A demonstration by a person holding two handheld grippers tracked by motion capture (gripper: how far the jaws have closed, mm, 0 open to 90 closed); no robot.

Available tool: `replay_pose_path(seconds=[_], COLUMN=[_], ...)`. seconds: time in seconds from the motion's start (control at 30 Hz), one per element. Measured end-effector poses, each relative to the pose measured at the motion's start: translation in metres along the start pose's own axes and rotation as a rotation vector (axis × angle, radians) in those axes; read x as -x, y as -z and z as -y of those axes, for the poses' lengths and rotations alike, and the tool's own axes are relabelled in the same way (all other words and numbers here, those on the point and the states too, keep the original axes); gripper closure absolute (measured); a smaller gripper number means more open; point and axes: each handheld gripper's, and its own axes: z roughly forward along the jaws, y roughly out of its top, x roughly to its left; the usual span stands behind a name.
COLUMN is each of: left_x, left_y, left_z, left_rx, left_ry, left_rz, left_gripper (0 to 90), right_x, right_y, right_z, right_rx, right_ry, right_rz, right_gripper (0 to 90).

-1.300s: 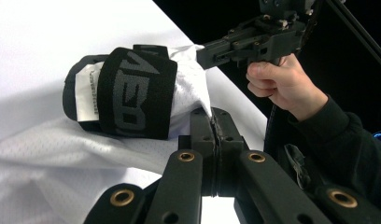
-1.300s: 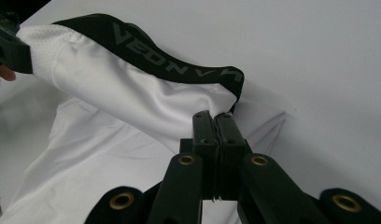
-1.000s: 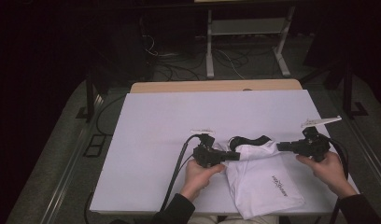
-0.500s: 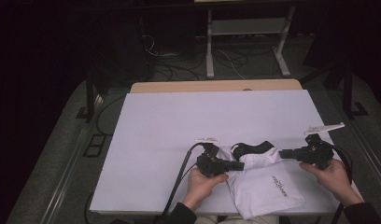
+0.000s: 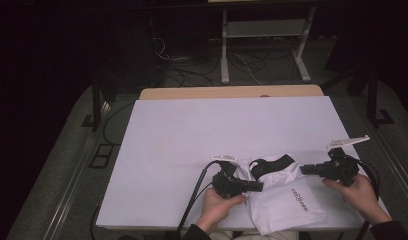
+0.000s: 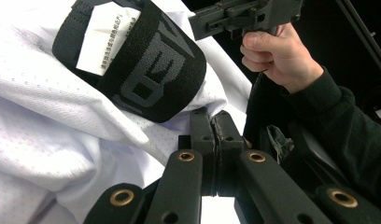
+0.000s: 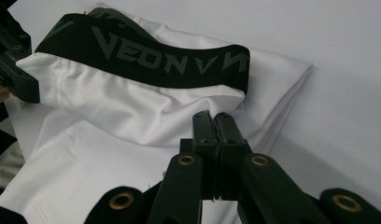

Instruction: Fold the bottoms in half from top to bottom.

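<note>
Left gripper (image 5: pixel 257 187), at the near edge of the table (image 5: pixel 192 140): jaws pressed together w/ a fold of the white shorts (image 5: pixel 284 197) pinched at the tips, as the left gripper view shows. The cloth bunches up just past the tips, below the black waistband (image 6: pixel 146 65) and its paper label (image 6: pixel 104 37).

Shorts lie center-right at the near edge, hem hanging a bit over it. Waistband arches up at the far end, between the two grippers; a small printed logo (image 5: pixel 298 196) faces up.

Right gripper (image 5: pixel 306 170), on the other side of the waistband: jaws closed too, tips nipping the white cloth just under the band, seen in the right gripper view.

Progress, as I read it: looks like folding. Legs already lie doubled into a neat pad w/ layered edges on the right; waist end is loose and puffed, both grippers on it. Left to do: lay the waist flat or tuck it over, then let go. Roughly halfway, maybe more.

Containers: none on the table, just the shorts on the white sheet.
</note>
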Motion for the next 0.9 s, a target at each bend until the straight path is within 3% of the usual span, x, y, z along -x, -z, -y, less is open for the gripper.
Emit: replay_pose_path(seconds=[0.43, 0.9], left_x=[0.003, 0.006], left_y=[-0.004, -0.008], left_z=[0.01, 0.018], left_rx=[-0.008, -0.047], left_ry=[-0.001, -0.022], left_rz=[0.005, -0.031], left_gripper=[87.8, 87.7], right_x=[-0.003, -0.004], right_y=[0.001, 0.001], right_z=[0.005, 0.011], right_rx=[-0.025, -0.052], right_ry=[0.007, 0.0], right_rz=[-0.006, -0.019], right_gripper=[87.4, 87.4])
